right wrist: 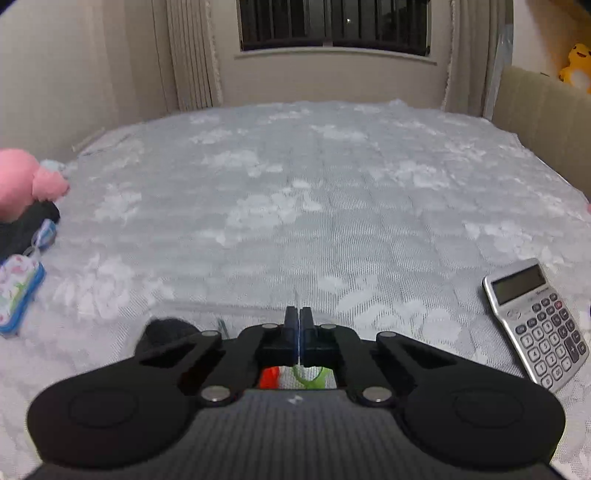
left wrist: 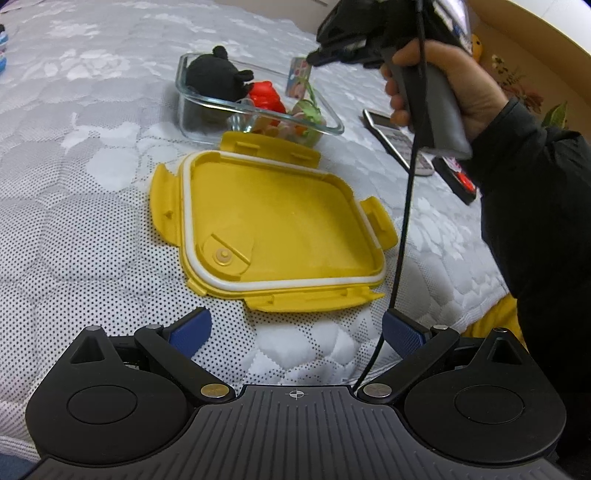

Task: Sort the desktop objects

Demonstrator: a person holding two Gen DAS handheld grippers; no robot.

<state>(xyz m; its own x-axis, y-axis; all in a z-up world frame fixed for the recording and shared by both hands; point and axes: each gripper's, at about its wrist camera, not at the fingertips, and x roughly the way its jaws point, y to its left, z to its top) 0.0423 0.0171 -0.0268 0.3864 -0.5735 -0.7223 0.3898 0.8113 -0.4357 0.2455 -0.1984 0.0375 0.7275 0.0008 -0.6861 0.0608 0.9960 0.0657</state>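
A barred window (right wrist: 334,24) and pale curtains (right wrist: 192,55) are seen beyond the quilted white bedcover (right wrist: 314,192); a yellow plush (right wrist: 576,66) is perched at right.

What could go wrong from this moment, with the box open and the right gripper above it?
1. The right gripper seems to pinch only a thin green cord over the glass box; the card hanging there may slip and fall outside.
2. Its black cable hangs beside the yellow lid and might drag it.

Calculator (left wrist: 402,144) at right of left wrist frame half hidden behind hand (left wrist: 454,96); pouch (right wrist: 16,291) cut by left edge; glass box (right wrist: 295,376) contents hidden under tool body.
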